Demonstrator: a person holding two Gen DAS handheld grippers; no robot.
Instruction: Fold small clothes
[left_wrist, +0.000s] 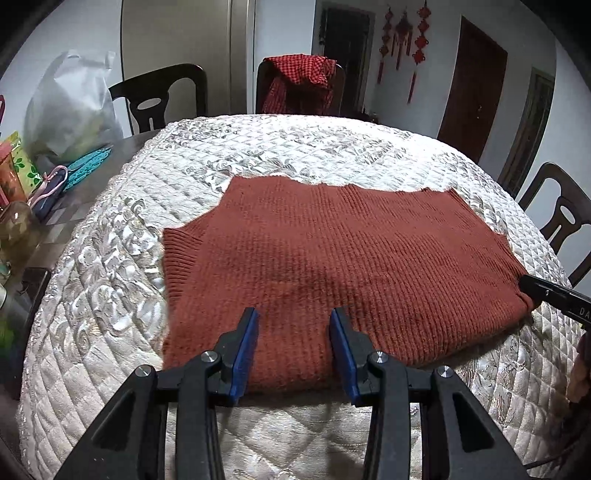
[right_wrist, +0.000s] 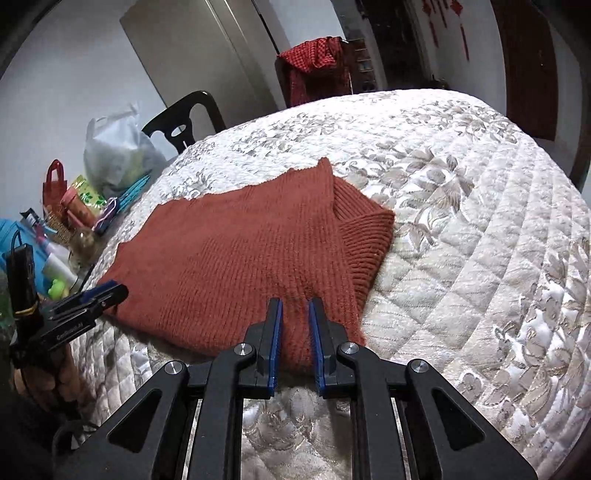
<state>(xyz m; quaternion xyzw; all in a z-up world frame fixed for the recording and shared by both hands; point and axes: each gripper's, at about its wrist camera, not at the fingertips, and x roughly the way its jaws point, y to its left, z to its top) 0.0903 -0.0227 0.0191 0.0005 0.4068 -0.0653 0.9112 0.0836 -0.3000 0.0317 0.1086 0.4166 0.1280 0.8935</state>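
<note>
1. Left wrist view: ahead of my left claw (left_wrist: 294, 314) the rust-red knitted sweater (left_wrist: 332, 258) lies folded flat on the quilted cover (left_wrist: 110, 295), a ribbed cuff at its left edge.
2. My left claw's blue pads (left_wrist: 248, 354) stand apart over the sweater's near fold; I cannot tell whether they press on the knit.
3. At the sweater's right corner sits my right claw (right_wrist: 295, 302); its jaws are narrowly parted with the near edge of the knit between them. Whether they pinch it, I cannot tell.
</note>
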